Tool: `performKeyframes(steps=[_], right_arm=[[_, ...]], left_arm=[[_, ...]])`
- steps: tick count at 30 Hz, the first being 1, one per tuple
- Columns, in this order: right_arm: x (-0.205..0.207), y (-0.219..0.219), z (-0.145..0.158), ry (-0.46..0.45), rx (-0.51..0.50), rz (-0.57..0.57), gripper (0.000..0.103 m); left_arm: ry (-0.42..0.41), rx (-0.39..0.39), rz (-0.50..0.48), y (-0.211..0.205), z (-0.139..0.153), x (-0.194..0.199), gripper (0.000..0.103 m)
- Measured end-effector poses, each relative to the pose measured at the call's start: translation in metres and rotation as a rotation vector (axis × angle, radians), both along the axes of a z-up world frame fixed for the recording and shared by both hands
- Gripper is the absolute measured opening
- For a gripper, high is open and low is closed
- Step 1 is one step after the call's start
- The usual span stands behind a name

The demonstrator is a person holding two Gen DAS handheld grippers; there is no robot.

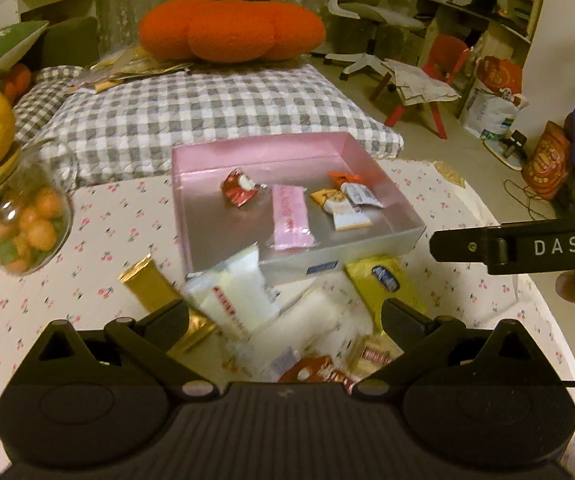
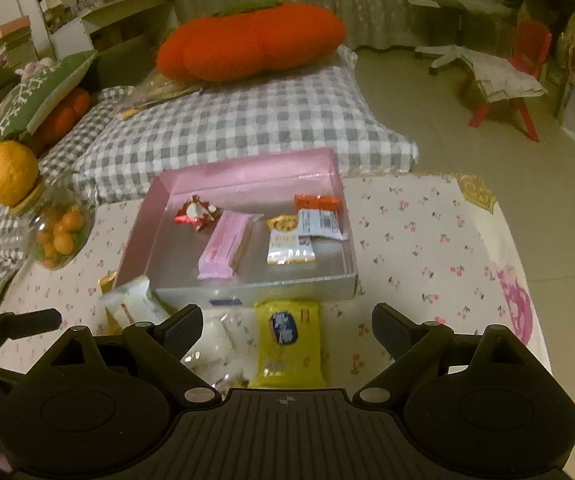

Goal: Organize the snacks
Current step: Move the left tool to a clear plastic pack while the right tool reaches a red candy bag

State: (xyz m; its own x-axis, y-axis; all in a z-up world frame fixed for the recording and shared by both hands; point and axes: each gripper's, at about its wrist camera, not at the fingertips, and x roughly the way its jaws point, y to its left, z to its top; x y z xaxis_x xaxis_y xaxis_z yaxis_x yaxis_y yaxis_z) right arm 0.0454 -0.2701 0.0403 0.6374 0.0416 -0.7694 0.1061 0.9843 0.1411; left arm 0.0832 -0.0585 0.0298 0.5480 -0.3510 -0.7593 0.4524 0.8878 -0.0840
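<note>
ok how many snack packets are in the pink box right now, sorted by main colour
Counting only what lies inside the pink box, as seen from the right wrist view:
red and white: 1
pink: 1
orange: 1
white and grey: 1
white and orange: 1
total: 5

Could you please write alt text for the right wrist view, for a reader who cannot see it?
The open right gripper hovers over a yellow snack packet lying on a floral tablecloth, just in front of a pink box already holding several wrapped snacks. A glass jar of orange pieces stands to the left, a checked cushion behind.
</note>
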Motion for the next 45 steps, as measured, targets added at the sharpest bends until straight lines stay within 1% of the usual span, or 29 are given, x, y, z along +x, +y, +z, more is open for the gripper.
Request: performKeyframes(steps=[5, 11, 18, 26, 33, 36, 38, 40, 43, 45], right_arm=[[-0.011, 0.007, -0.007, 0.014, 0.005, 0.009, 0.093], [-0.021, 0.014, -0.020, 0.032, 0.049, 0.011, 0.093], [-0.024, 0.022, -0.026, 0.023, 0.044, 0.012, 0.093], [-0.027, 0.026, -0.030, 0.026, 0.061, 0.014, 0.093], [-0.030, 0.027, -0.039, 0.053, 0.072, 0.008, 0.093], [-0.030, 0.029, -0.045, 0.066, 0.074, 0.007, 0.093], [-0.030, 0.031, -0.049, 0.073, 0.082, 0.018, 0.093], [-0.030, 0.035, -0.052, 0.070, 0.095, 0.048, 0.093], [-0.032, 0.046, -0.056, 0.036, 0.093, 0.139, 0.093], [-0.035, 0.057, -0.058, 0.009, 0.069, 0.209, 0.092]], left_arm=[[-0.002, 0.006, 0.007, 0.016, -0.005, -0.010, 0.103], [0.010, 0.010, 0.030, 0.033, -0.011, -0.016, 0.103], [-0.002, 0.022, 0.075, 0.051, -0.018, -0.016, 0.103], [0.020, -0.009, 0.123, 0.076, -0.023, -0.012, 0.103], [0.047, -0.042, 0.199, 0.103, -0.029, -0.004, 0.102], [0.060, -0.040, 0.202, 0.108, -0.034, 0.000, 0.099], [0.069, -0.021, 0.206, 0.109, -0.039, 0.002, 0.095], [0.084, -0.008, 0.193, 0.110, -0.043, 0.004, 0.088], [0.104, 0.010, 0.155, 0.112, -0.051, 0.005, 0.083], [0.111, 0.028, 0.142, 0.115, -0.058, 0.005, 0.079]])
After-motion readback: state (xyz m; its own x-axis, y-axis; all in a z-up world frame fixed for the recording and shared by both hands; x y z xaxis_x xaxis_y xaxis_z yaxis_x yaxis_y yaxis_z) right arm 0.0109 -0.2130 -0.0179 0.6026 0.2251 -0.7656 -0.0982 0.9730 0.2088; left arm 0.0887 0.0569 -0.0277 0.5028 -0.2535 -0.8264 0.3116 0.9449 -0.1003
